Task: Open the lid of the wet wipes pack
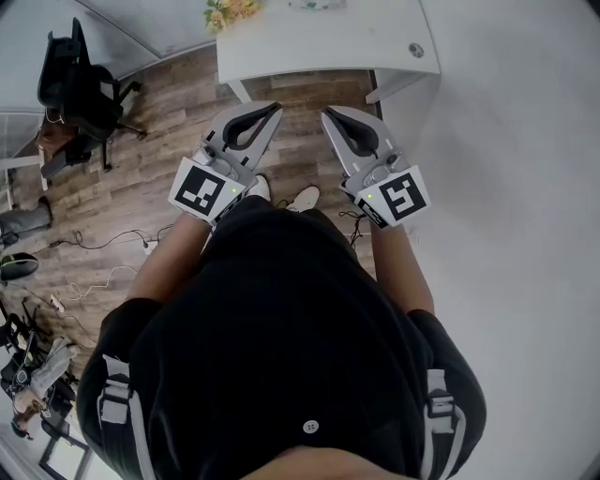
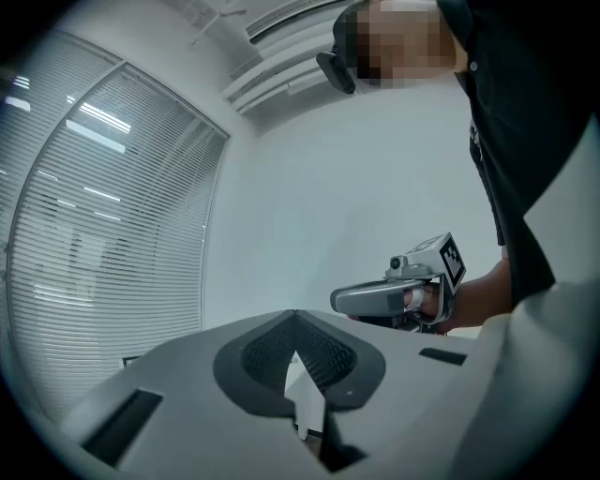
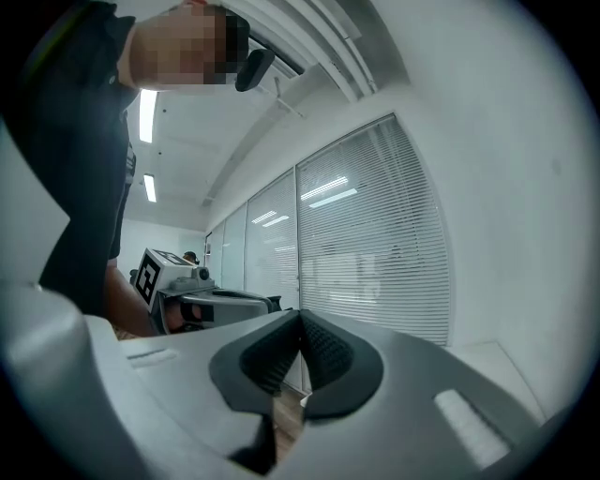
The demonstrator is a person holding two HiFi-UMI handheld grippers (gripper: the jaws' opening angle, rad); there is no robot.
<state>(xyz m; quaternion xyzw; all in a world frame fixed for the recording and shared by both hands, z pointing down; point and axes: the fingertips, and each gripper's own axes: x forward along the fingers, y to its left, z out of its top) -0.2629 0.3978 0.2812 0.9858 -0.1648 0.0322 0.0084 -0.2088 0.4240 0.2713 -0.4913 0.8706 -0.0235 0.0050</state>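
Observation:
No wet wipes pack shows in any view. In the head view I hold both grippers level in front of my chest, over the wooden floor and short of the white table [image 1: 328,42]. My left gripper [image 1: 274,111] has its jaws together with nothing between them; in its own view the tips [image 2: 296,317] meet against a bare wall. My right gripper [image 1: 328,114] is shut and empty as well, its tips [image 3: 300,314] touching in front of window blinds. Each gripper view shows the other gripper from the side: the right gripper [image 2: 403,295] and the left gripper [image 3: 202,300].
A bunch of flowers [image 1: 230,11] and a small round object [image 1: 415,50] lie on the white table. A black office chair [image 1: 80,84] stands at the left, with cables [image 1: 103,253] on the floor. My shoes [image 1: 291,197] show below the grippers. A white wall rises at the right.

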